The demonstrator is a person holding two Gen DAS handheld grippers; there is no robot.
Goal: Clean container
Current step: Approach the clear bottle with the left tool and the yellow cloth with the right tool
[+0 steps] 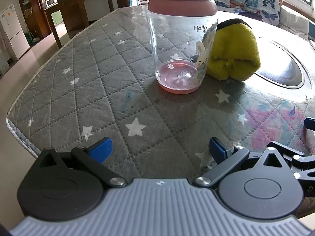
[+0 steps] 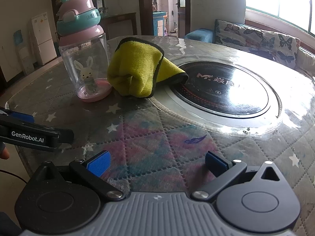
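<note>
Quilted star-print table cover (image 1: 102, 74); round black cooktop (image 2: 222, 90) inset — butterfly-print sofa (image 2: 261, 37) behind.

pink, teal and yellow on grey
Clear bottle (image 2: 86, 66) with bunny print, pink-teal lid; yellow cloth (image 2: 135, 68), dark edging; grey tabletop (image 1: 110, 90), white stars.

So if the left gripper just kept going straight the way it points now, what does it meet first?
Most likely the clear bottle, which stands upright nearly dead ahead of the open left gripper. Only quilted table cover lies between. The yellow cloth sits right of that line, beside the bottle. Depth is hard to judge.
</note>
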